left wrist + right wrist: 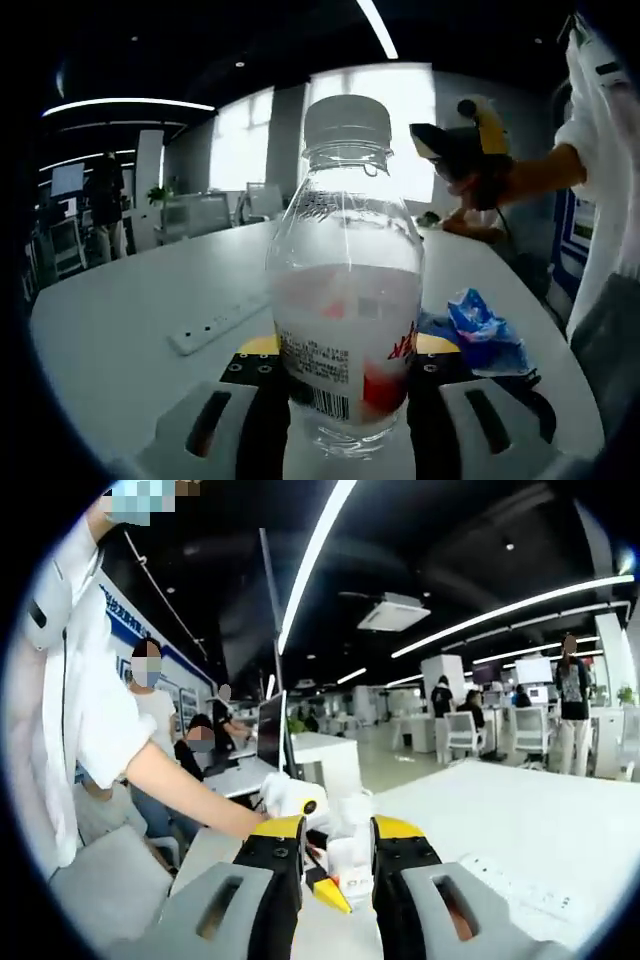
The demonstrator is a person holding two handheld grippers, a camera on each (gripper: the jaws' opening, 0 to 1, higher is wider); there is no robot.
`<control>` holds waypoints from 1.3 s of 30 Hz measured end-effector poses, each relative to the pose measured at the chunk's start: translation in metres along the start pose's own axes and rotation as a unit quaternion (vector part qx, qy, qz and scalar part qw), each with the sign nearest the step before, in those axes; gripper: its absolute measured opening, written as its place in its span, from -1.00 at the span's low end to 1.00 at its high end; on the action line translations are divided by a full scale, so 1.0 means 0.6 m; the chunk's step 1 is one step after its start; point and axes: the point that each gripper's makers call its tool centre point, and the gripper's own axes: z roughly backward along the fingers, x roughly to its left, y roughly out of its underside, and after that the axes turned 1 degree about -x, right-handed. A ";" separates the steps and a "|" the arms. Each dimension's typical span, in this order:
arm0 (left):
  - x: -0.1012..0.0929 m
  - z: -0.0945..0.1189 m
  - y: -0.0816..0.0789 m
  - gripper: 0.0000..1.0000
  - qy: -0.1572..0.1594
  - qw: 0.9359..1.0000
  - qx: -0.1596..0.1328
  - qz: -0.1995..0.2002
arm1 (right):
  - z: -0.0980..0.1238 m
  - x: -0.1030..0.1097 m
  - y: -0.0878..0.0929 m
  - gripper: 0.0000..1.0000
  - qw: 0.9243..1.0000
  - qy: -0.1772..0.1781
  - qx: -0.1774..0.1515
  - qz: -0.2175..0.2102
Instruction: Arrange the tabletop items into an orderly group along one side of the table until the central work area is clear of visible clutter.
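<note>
A clear plastic bottle (345, 280) with a white cap and a red-and-white label stands upright between my left gripper's (347, 350) yellow-tipped jaws, which are shut on its lower body. It hangs just over the white table (130, 330). A crumpled blue wrapper (485, 335) lies on the table to the right of the bottle. My right gripper (338, 855) has its jaws close together around small white items (345, 858) and a yellow-and-red piece (330, 892); whether they are clamped is unclear. That gripper (462, 140) also appears at the table's far end, held by a person's arm (540, 175).
A white power strip (215, 325) lies left of the bottle and reappears as the power strip (510, 880) at lower right. The person's bare forearm (185, 785) reaches in from the left. A monitor (272, 735), seated people and office desks stand beyond the table.
</note>
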 end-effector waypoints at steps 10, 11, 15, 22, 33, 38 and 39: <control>0.019 -0.023 0.010 -0.18 0.018 1.000 -0.008 -0.002 | 0.062 -0.008 0.025 -0.60 0.999 0.033 0.014 -0.013; 0.020 -0.025 0.011 -0.18 0.019 1.000 -0.010 -0.001 | 0.068 -0.010 0.027 -0.61 0.999 0.037 0.015 -0.016; 0.026 -0.031 0.018 -0.18 0.019 1.000 -0.010 -0.003 | 0.085 -0.015 0.034 -0.63 0.998 0.053 0.017 -0.020; 0.027 -0.041 0.031 -0.18 0.020 1.000 -0.021 0.007 | 0.103 -0.016 0.058 -0.65 0.996 0.071 0.021 -0.040; 0.031 -0.042 0.035 -0.17 0.021 0.999 -0.034 0.008 | 0.106 -0.017 0.067 -0.68 0.996 0.079 0.021 -0.045; 0.027 -0.044 0.054 -0.17 0.023 0.999 -0.021 0.006 | 0.106 -0.017 0.069 -0.69 0.995 0.082 0.021 -0.048; 0.025 -0.044 0.060 -0.17 0.025 1.000 -0.015 0.005 | 0.106 -0.017 0.069 -0.69 0.995 0.082 0.020 -0.048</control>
